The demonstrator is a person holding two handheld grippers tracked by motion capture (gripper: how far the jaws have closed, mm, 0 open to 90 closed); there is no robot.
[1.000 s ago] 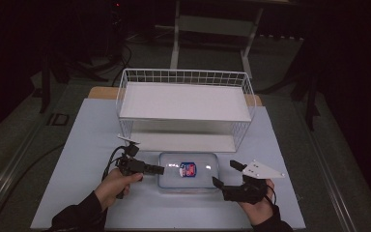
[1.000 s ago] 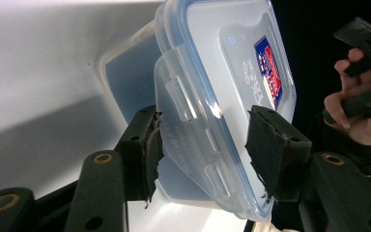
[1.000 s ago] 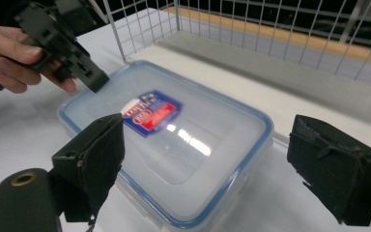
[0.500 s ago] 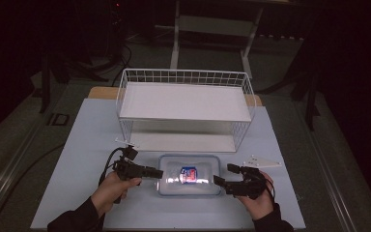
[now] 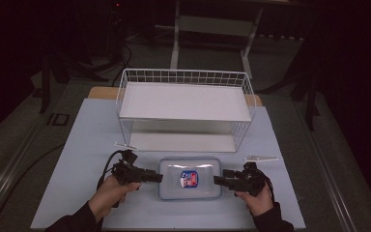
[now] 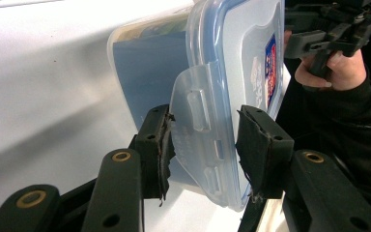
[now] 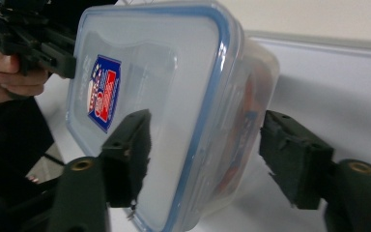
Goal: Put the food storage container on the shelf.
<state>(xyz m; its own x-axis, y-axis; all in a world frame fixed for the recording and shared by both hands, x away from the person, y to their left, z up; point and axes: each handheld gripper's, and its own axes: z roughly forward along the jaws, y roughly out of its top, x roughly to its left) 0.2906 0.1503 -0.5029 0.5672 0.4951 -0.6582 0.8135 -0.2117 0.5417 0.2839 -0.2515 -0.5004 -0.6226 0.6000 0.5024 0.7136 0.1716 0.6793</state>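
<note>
The lidded container (image 5: 190,178) is seen on the desk (image 5: 87,140) before the wire rack (image 5: 183,108). The left gripper (image 5: 157,177), held level, is clamped on its end flap; the right gripper (image 5: 218,180), level too, has been closing, pads not yet pressing.

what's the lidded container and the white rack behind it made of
Lidded container: apparently clear plastic, glossy; the table shows through its wall, with a blue seal rim and moulded latch flap. White rack: probably coated metal wire, judging by its thin grid sides.
</note>
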